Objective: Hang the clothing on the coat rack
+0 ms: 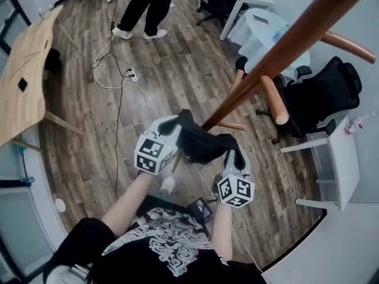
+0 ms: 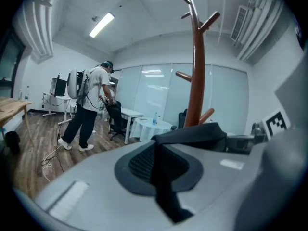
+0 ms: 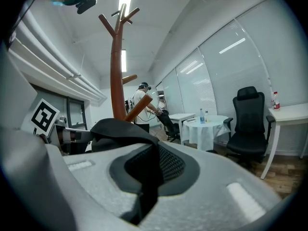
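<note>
A black garment (image 1: 200, 142) hangs stretched between my two grippers, close to the brown wooden coat rack pole (image 1: 278, 54). My left gripper (image 1: 173, 129) is shut on one end of the garment (image 2: 192, 133). My right gripper (image 1: 233, 154) is shut on the other end of the garment (image 3: 122, 129). The rack's pole (image 2: 195, 71) rises just beyond the cloth, with pegs (image 2: 210, 21) high up and a lower peg (image 1: 273, 100) nearby. In the right gripper view the pole (image 3: 116, 71) stands left of centre.
A person (image 1: 148, 5) stands at the far end of the wood floor, by cables (image 1: 118, 81). A black office chair (image 1: 323, 93) and white side table (image 1: 343, 158) sit right. A wooden table (image 1: 26, 76) is on the left, a round white-clothed table (image 1: 263, 31) behind the rack.
</note>
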`<action>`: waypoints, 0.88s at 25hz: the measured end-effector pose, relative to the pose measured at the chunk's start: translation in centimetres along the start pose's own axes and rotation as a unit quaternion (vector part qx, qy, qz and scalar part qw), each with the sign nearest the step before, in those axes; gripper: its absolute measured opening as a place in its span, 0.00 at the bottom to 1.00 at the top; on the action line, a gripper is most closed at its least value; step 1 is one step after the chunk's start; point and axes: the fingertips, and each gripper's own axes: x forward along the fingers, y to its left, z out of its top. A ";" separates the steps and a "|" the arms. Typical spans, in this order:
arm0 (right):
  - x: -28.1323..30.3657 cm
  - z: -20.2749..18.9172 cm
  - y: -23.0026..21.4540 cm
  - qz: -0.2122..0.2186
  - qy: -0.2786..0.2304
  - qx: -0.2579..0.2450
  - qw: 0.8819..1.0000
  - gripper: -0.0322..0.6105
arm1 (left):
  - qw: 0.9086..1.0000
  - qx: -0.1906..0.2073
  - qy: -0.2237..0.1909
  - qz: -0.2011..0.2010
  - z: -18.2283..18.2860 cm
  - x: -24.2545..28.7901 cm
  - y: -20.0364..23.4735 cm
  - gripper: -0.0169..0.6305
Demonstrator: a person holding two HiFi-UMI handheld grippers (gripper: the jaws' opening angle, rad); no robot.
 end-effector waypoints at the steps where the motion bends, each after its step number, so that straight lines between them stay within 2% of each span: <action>1: 0.1 -0.1 -0.1 0.001 0.002 -0.001 1.000 0.07 | 1.000 0.000 0.003 0.000 -0.2 0.1 0.0 0.02; 22: 2.8 -3.8 -0.8 0.013 0.049 0.002 0.999 0.07 | 0.999 0.008 0.040 -0.014 -2.7 2.9 -0.1 0.02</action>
